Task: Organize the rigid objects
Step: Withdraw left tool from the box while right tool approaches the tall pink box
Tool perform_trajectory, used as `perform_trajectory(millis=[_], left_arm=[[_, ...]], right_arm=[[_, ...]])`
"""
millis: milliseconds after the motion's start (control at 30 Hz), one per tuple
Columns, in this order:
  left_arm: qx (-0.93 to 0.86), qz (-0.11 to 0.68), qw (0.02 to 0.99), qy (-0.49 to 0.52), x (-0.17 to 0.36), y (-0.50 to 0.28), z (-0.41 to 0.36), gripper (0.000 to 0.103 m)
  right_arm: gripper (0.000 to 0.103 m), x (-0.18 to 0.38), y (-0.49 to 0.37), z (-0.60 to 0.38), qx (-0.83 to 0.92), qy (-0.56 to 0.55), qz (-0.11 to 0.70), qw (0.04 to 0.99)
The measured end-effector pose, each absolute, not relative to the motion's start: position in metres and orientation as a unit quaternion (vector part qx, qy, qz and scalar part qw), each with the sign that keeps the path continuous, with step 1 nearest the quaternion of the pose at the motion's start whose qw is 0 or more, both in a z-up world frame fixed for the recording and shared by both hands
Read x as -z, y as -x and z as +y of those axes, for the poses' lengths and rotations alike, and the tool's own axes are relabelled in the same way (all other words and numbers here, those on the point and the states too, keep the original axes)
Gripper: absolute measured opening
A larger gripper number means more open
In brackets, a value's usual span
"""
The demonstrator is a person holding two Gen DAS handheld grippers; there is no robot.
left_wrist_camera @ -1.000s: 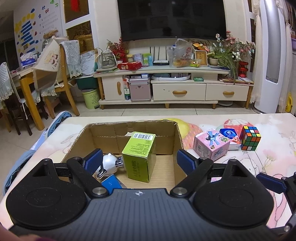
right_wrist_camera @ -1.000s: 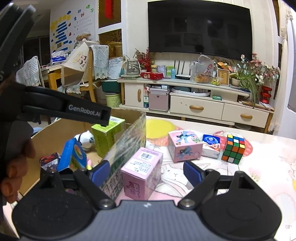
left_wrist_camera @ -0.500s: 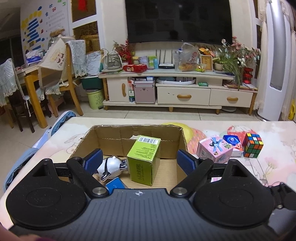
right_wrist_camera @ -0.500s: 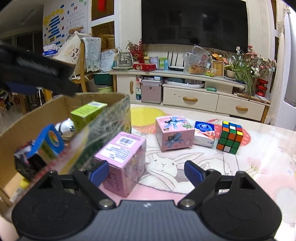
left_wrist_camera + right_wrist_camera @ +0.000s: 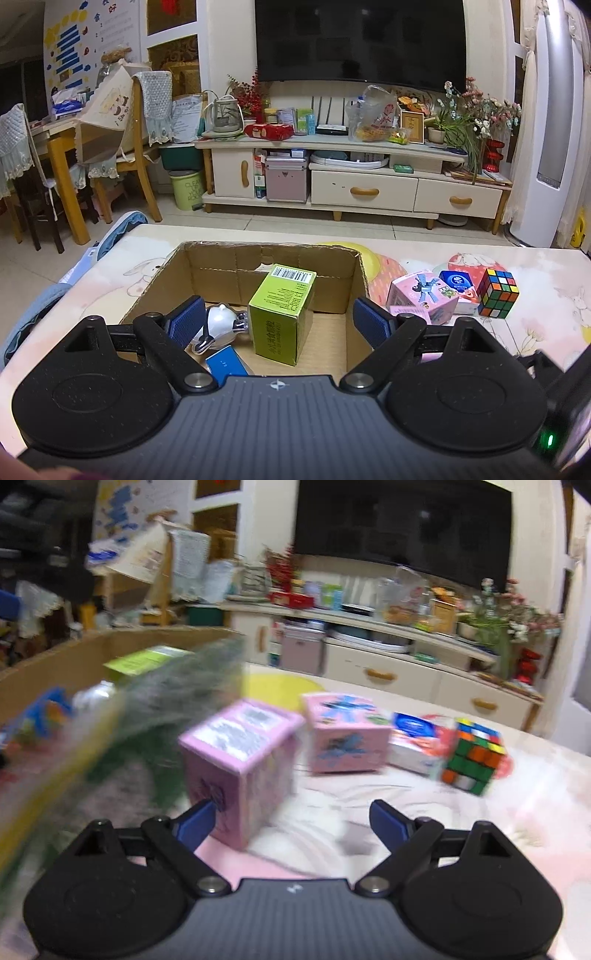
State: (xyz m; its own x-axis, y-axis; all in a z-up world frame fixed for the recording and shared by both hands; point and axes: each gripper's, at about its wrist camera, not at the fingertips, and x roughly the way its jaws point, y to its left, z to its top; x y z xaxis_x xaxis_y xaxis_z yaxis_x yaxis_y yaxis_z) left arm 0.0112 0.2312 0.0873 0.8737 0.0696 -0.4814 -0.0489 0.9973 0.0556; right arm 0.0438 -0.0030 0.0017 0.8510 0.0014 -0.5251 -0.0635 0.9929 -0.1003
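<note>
The right gripper [image 5: 291, 819] is seen with its jaws spread wide and nothing clamped between them. A tall pink box [image 5: 240, 768] stands upright on the bench [image 5: 517, 812] just ahead of its left finger; whether that finger touches the box cannot be told through the blur. Further ahead lie a pink cube box [image 5: 347, 734], a small blue-topped packet [image 5: 413, 742] and a colour puzzle cube [image 5: 472, 755], all in a row to the right. The cardboard box [image 5: 273, 262] sits to the left of this gripper. The left gripper [image 5: 275, 319] is held over that box, jaws apart and empty; a green carton [image 5: 282, 314] stands between and beyond its fingers, with a white toy [image 5: 219, 323] beside it.
</note>
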Motion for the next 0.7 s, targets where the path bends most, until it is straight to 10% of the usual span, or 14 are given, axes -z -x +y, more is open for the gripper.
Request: perform_trajectory(millis=[433,700], left_arm=[[-0.029,0.251,0.967,-0.028,-0.086,-0.009,0.226,0.103],[-0.027,0.249,0.968,-0.027,-0.087,-0.010,0.226,0.103]], right_arm=[[0.090,-0.007,-0.034,-0.004,-0.074,0.044,0.240,0.967],[0.062,-0.008,-0.059,0.007,-0.094,0.037,0.242,0.965]])
